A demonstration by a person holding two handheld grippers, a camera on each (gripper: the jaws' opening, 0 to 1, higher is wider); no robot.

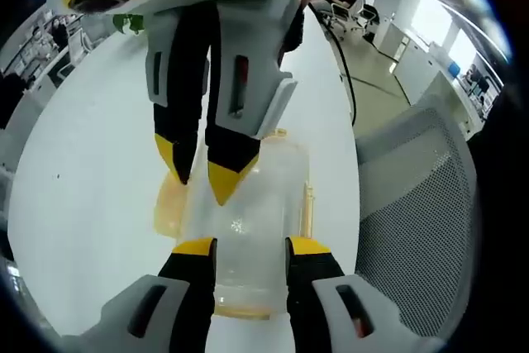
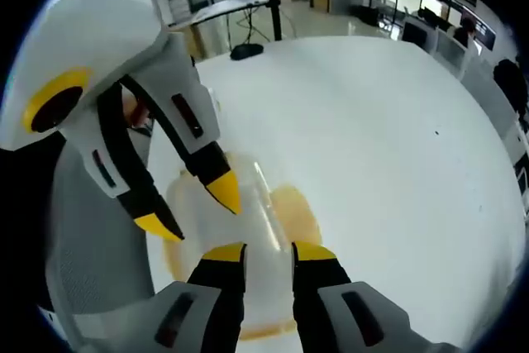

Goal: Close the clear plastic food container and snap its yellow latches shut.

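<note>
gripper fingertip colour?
Yellow tips on black fingers, for both the left gripper and right gripper. Clearest in the left gripper view.

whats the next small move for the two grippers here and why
Probably lower both grippers onto the container and press the lid down. The left gripper and right gripper face each other over it on the white table, jaws open; a yellow latch looks unsnapped.

White table [image 2: 388, 138], grey mesh chair [image 1: 421, 204] — bright open office with desks behind.
</note>
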